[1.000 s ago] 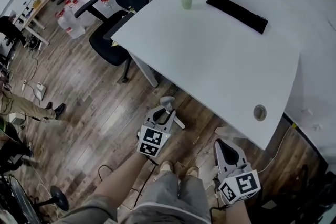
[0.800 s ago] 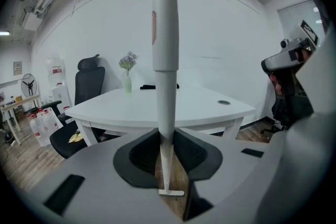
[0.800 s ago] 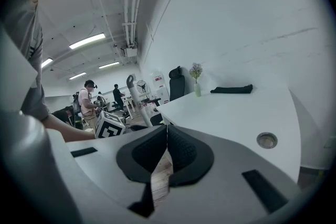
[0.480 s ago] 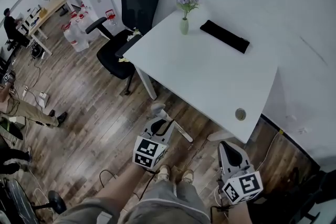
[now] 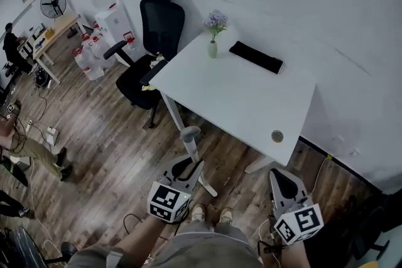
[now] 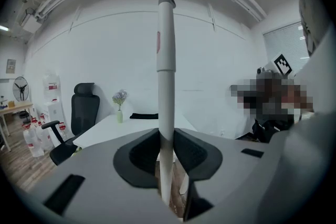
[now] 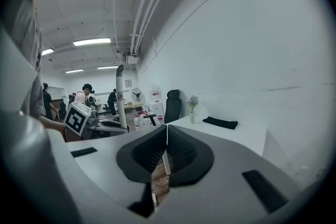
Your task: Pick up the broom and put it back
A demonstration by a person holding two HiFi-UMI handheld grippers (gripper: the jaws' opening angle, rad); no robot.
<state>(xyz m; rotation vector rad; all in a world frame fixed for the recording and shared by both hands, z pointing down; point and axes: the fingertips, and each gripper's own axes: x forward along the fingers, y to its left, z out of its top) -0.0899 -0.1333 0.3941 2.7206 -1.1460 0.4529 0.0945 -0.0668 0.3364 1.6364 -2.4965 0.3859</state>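
Observation:
The broom shows as a white handle with a grey cap (image 5: 190, 134), running down past my left gripper (image 5: 183, 166) toward the floor; its head is hidden. In the left gripper view the handle (image 6: 166, 65) stands upright between the jaws, and the left gripper (image 6: 166, 140) is shut on it. My right gripper (image 5: 286, 176) hangs to the right, apart from the broom. Its jaws meet with nothing between them in the right gripper view (image 7: 167, 135), where the handle (image 7: 121, 97) stands off to the left.
A white table (image 5: 251, 107) stands just ahead with a flower vase (image 5: 213, 47) and a black pad (image 5: 255, 57). A black office chair (image 5: 156, 28) sits at its left end, water bottles (image 5: 88, 54) beyond. Cables (image 5: 129, 219) lie on the wood floor; people stand at far left.
Both grippers have risen, the left one carrying the broom handle up. The head view has pulled back and shows more of the room and wall.

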